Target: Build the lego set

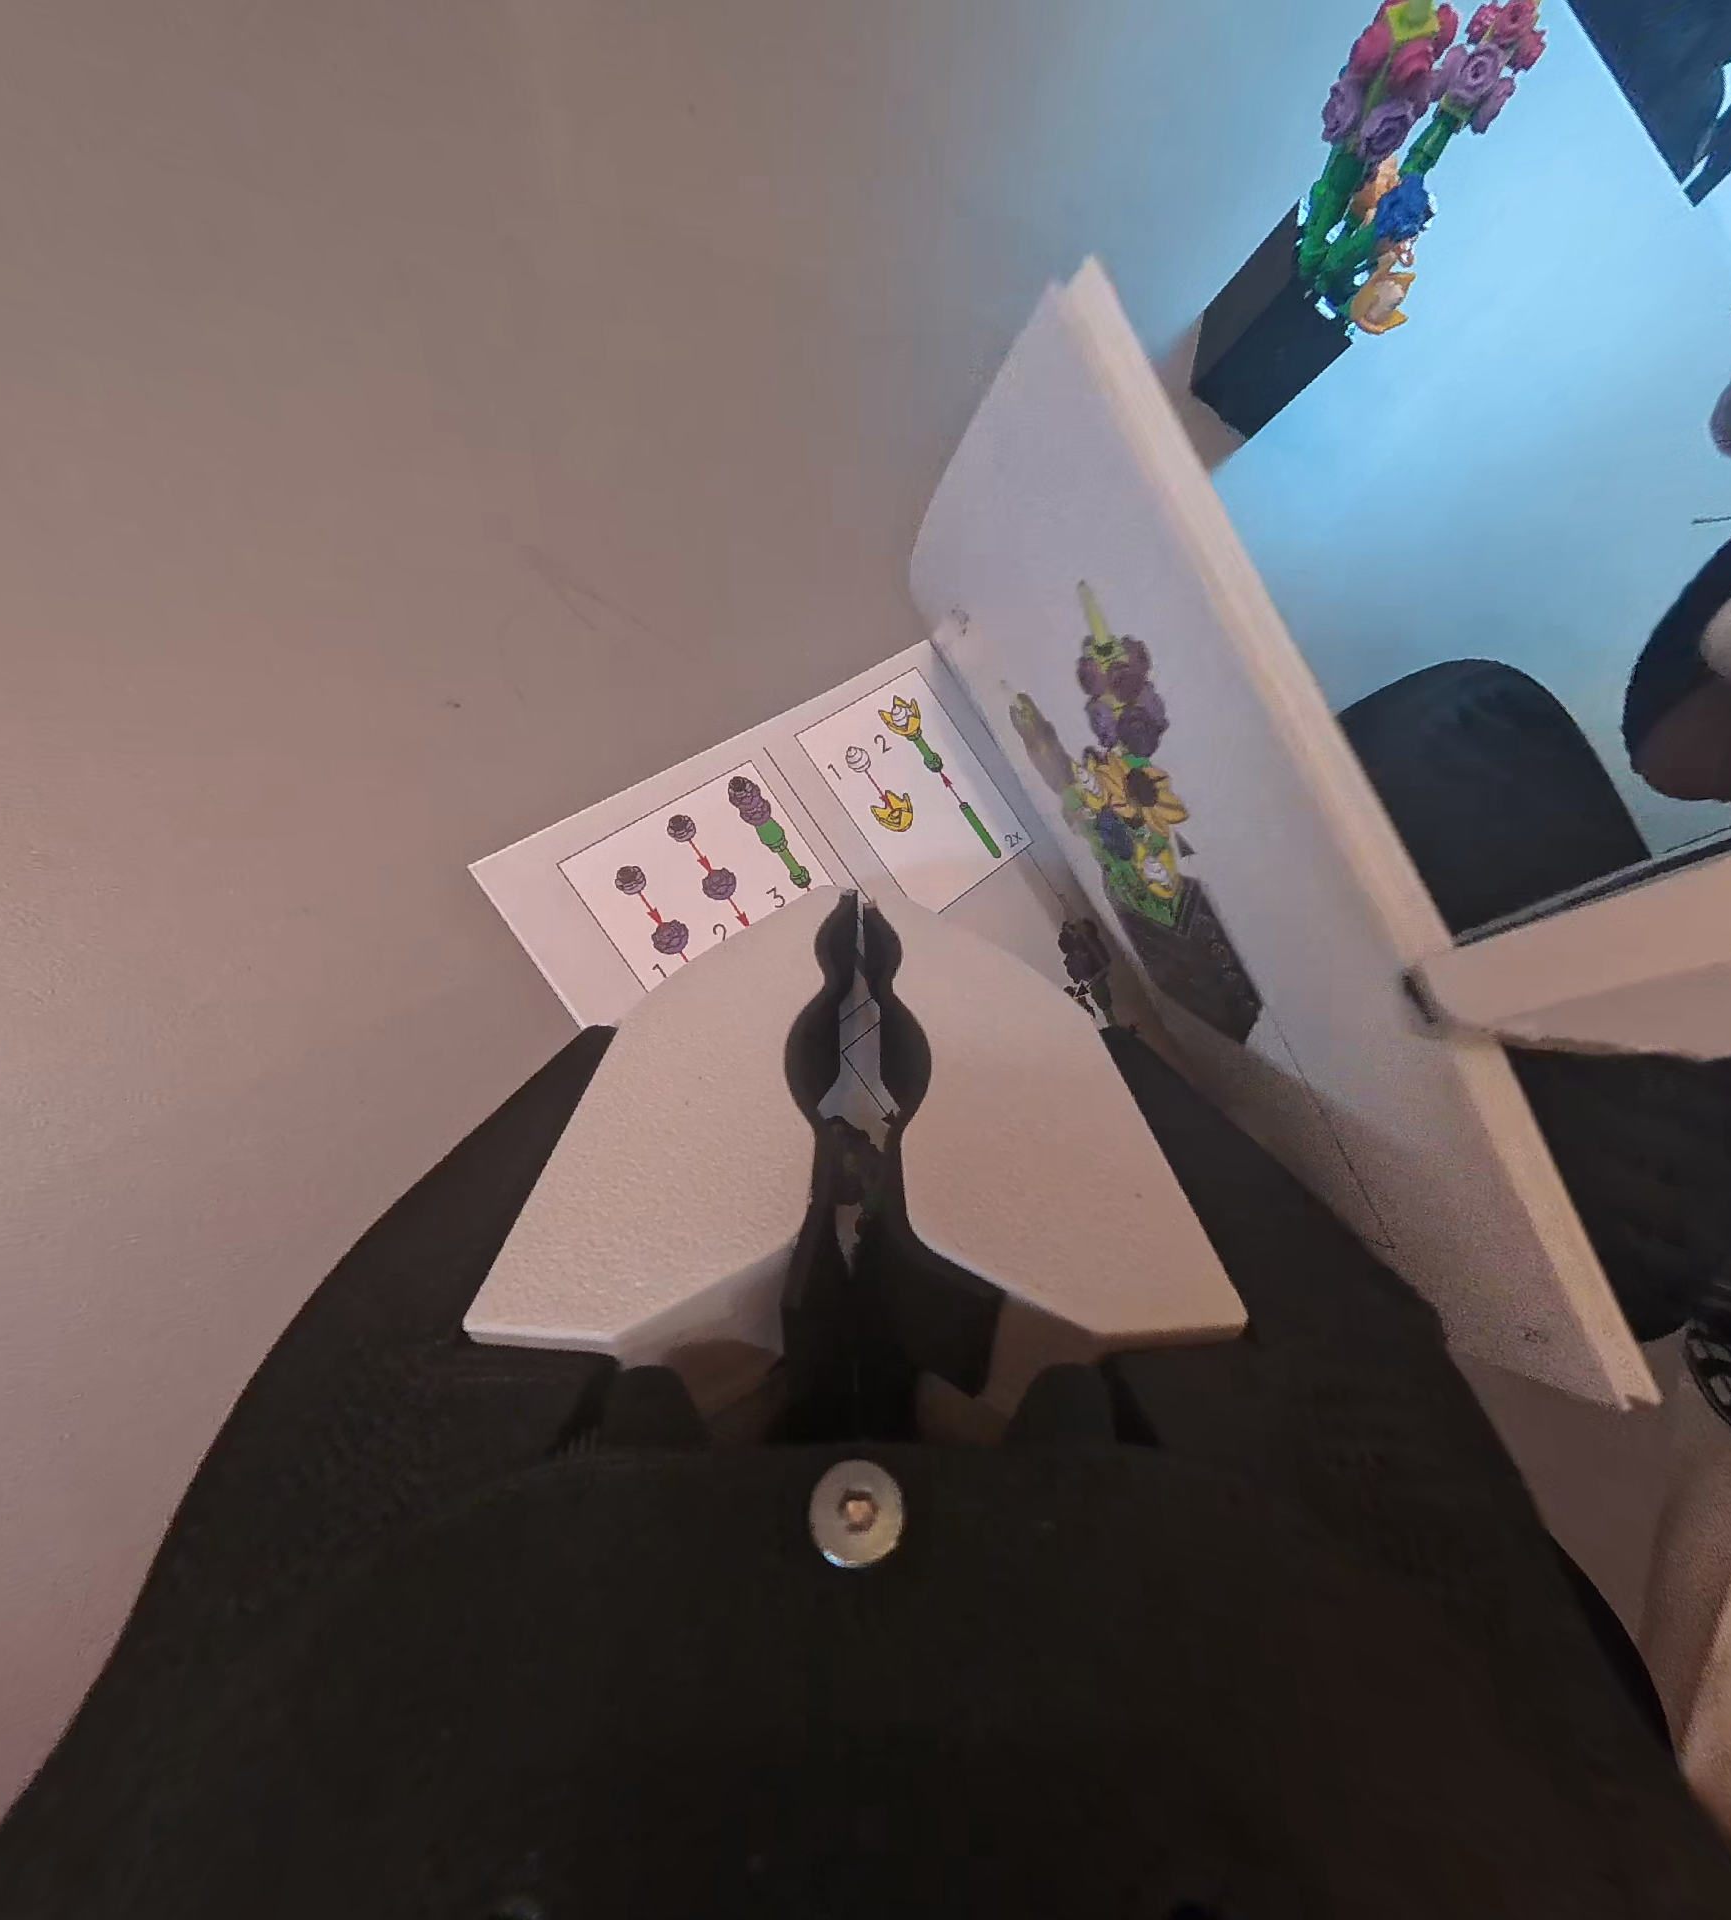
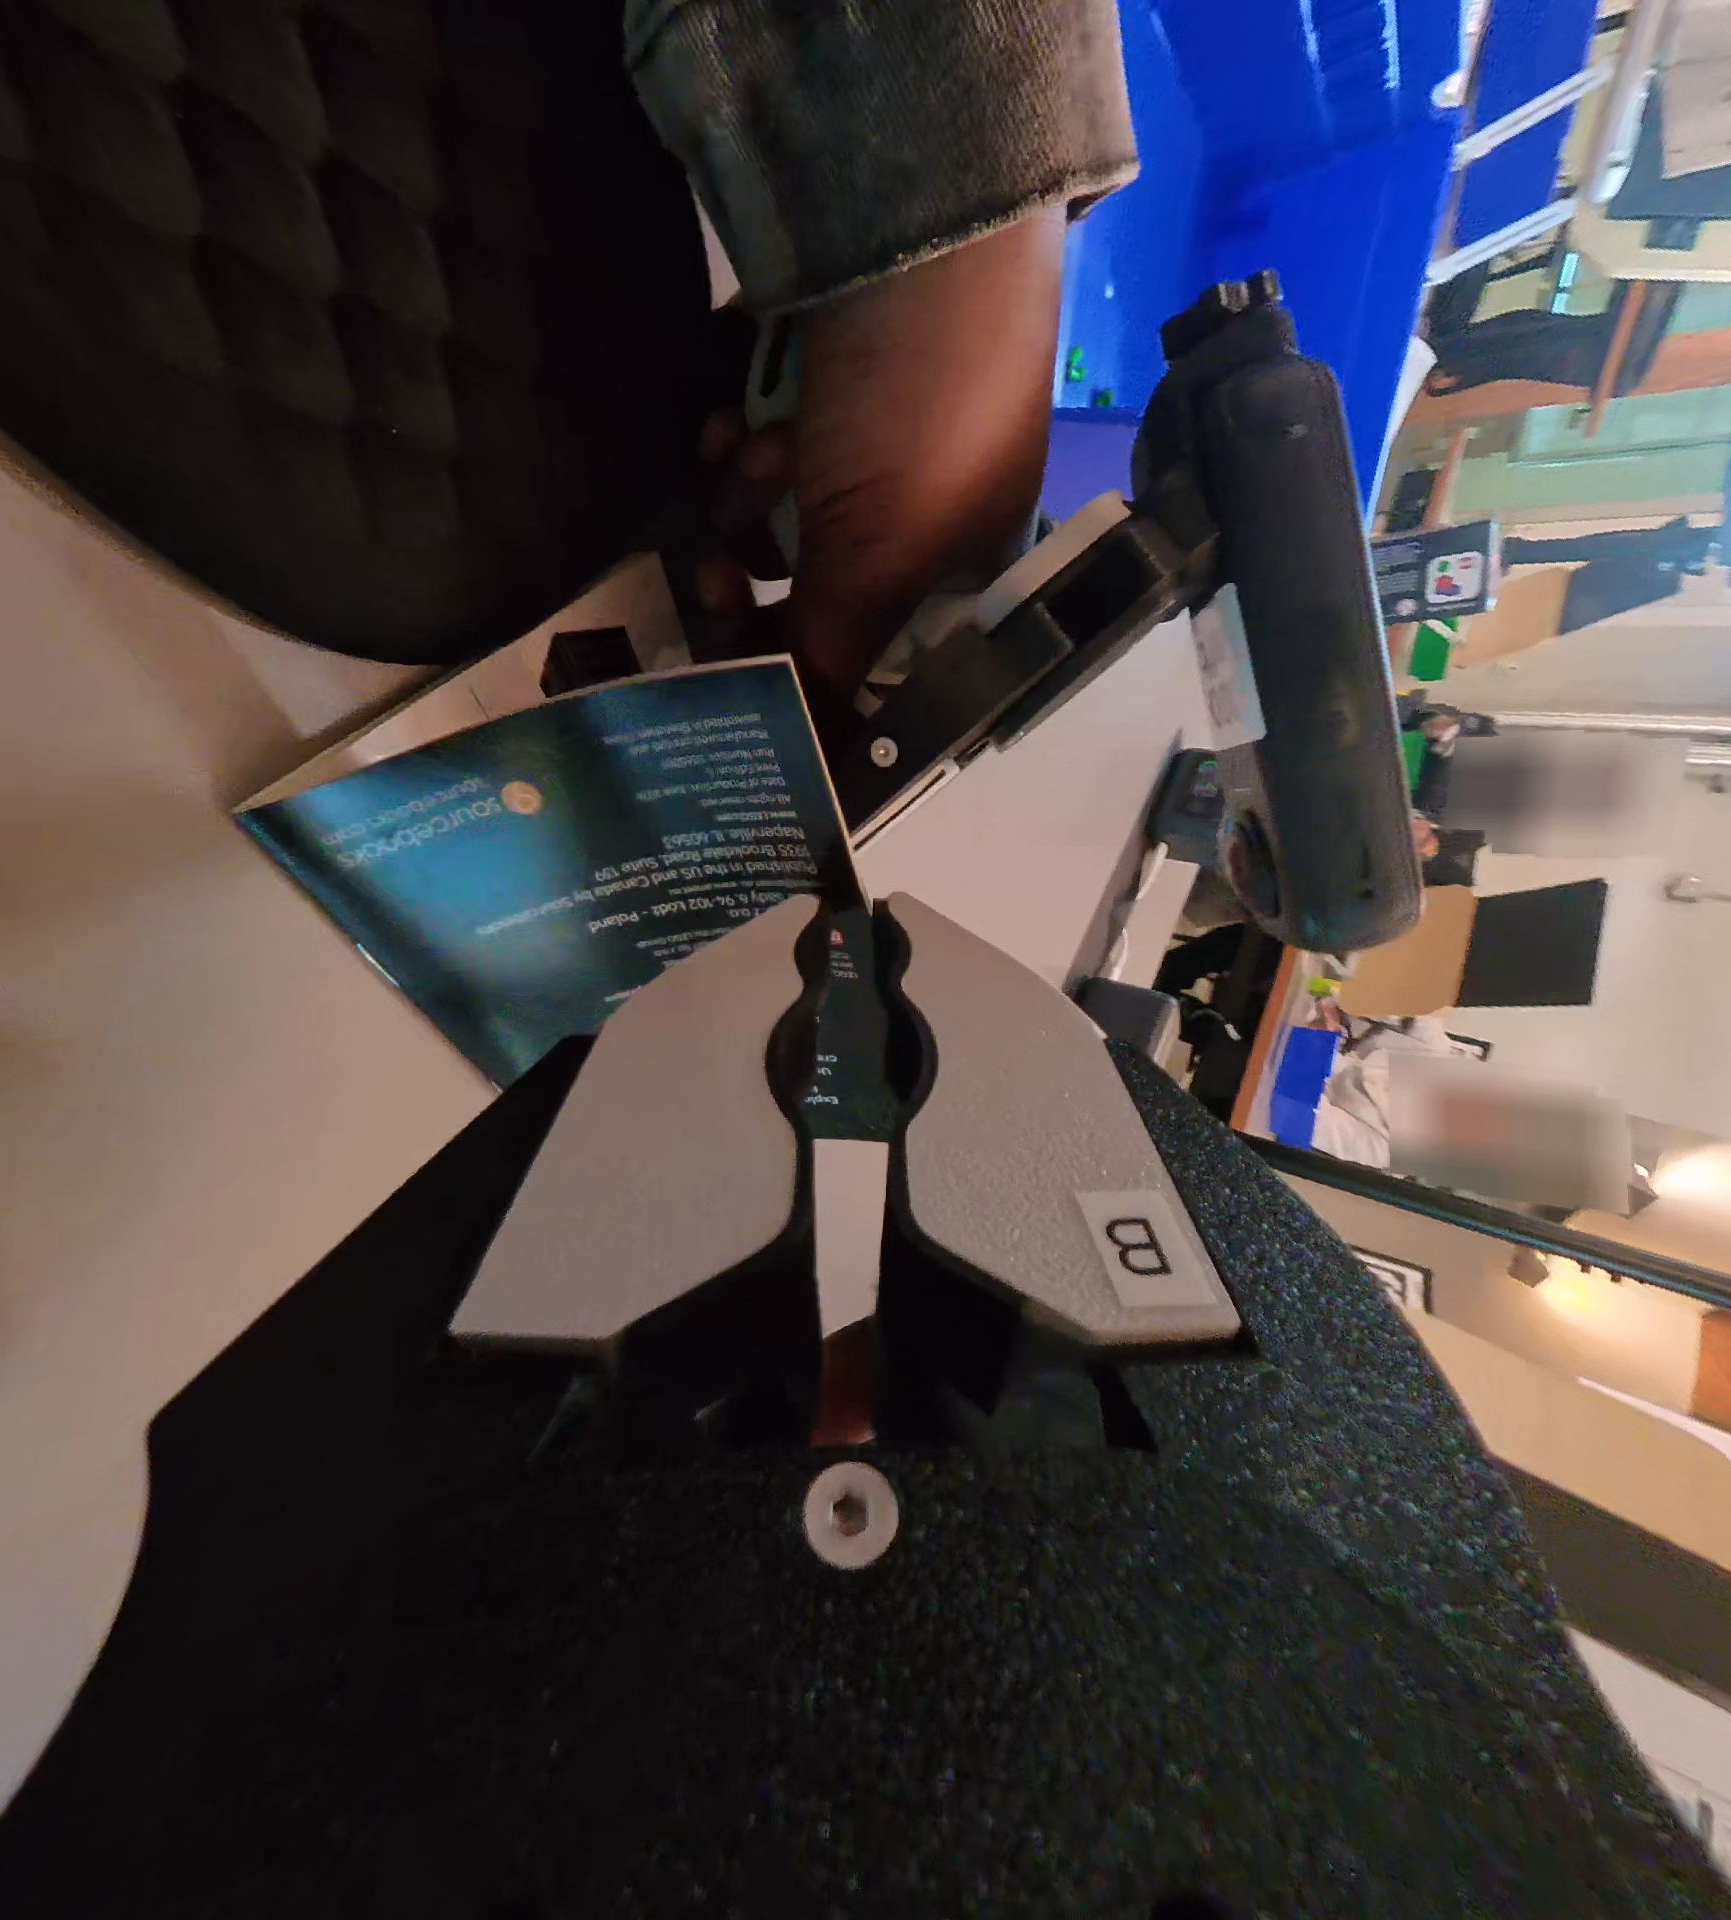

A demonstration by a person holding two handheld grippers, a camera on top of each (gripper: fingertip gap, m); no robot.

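Left gripper (image 1: pixel 858 906), matte grey pads, clamped on thin paper page (image 1: pixel 736 831) of booklet lying on smooth table (image 1: pixel 217 520). Brick flower bouquet (image 1: pixel 1391 135) in black square vase beyond. Right gripper (image 2: pixel 853 912) pinching glossy dark cover (image 2: pixel 570 831), curling.

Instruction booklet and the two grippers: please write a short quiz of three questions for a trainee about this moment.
1. True or false: the left gripper is shut on a page of the instruction booklet.
2. What does the right gripper pinch? A) the dark back cover B) a green stem C) nothing
3. Fill in: the built flower bouquet stands in a ____ base.

Key: 1 true; 2 A; 3 black
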